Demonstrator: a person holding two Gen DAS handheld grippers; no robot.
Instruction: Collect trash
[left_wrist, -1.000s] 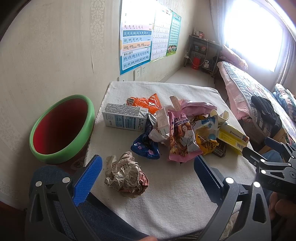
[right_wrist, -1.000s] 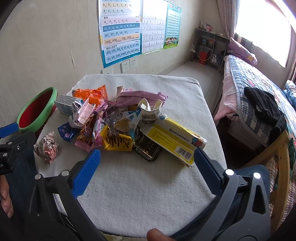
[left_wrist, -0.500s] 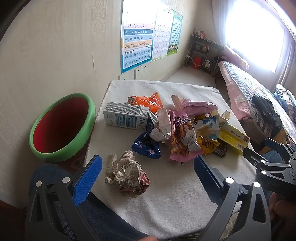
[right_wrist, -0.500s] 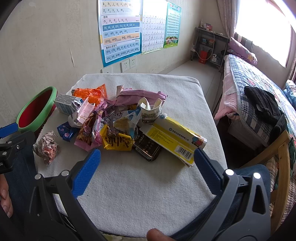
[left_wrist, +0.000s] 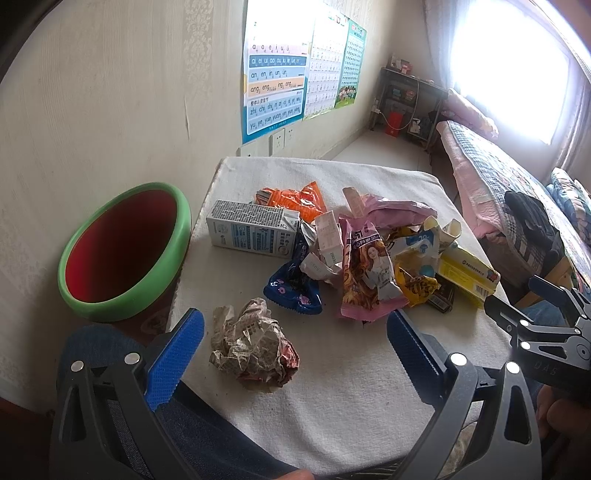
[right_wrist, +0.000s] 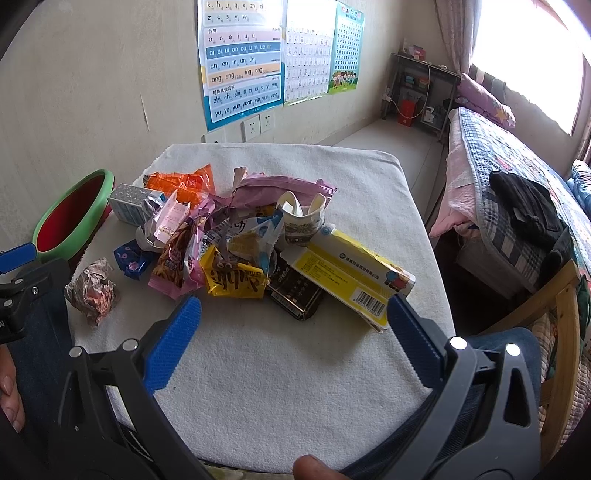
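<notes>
2 posters (right_wrist: 242, 62) | pinyin "ang eng ing ong" | yellow box (right_wrist: 347, 275) barcode

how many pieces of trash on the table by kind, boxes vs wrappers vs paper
Only what shows clearly; the pile overlaps, so more may be hidden.
boxes: 3 (milk carton, yellow box, black box)
wrappers: 5 (orange wrapper, blue wrapper, pink wrapper, purple bag, yellow wrapper)
paper cup: 1
paper ball: 1
total: 10
</notes>
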